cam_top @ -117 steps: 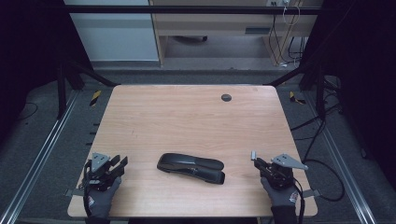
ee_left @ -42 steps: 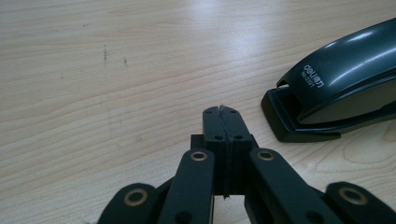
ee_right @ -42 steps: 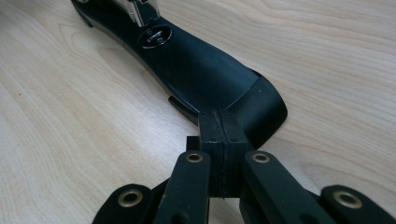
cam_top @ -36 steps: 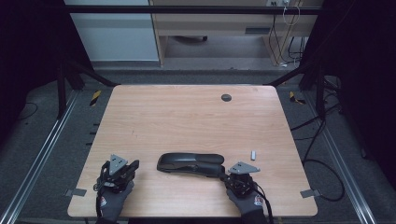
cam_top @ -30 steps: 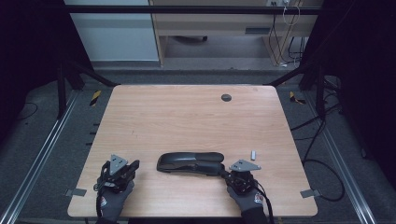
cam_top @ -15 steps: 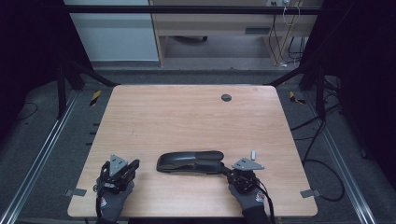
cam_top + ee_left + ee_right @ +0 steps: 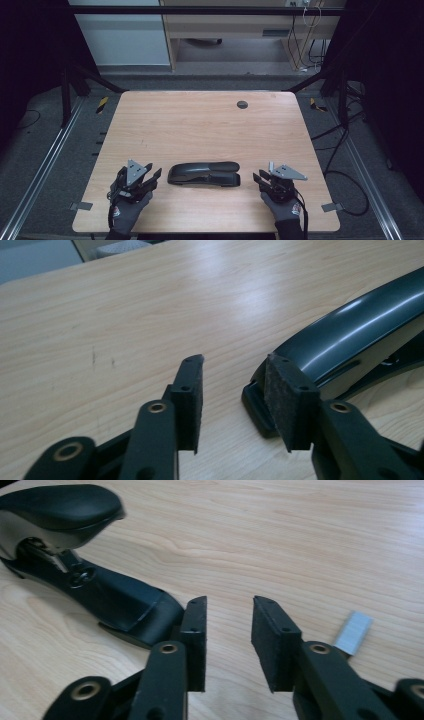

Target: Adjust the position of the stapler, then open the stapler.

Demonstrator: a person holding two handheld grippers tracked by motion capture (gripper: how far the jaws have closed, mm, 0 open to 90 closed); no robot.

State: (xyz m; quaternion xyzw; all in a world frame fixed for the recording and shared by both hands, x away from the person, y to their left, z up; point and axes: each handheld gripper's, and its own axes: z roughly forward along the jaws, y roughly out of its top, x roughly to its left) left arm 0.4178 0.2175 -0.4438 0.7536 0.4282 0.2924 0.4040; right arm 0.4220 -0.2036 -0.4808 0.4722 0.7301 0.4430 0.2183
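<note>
Bench (image 7: 200, 125) carries a black stapler (image 7: 204, 173) lying near its front edge, middle. Left claw (image 7: 150, 177) and right claw (image 7: 260, 178) flank it, both just opened, nothing gripped. Tiny staple strip (image 7: 353, 632) sits beside the right one.

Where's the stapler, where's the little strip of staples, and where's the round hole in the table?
stapler (image 7: 204, 173): high view, middle of its black top.
strip of staples (image 7: 354, 626): right gripper view, middle of the silver strip.
round hole (image 7: 242, 104): high view, centre of the dark hole.

Lab: railed table (image 7: 210, 125), trailing cables (image 7: 345, 150)
</note>
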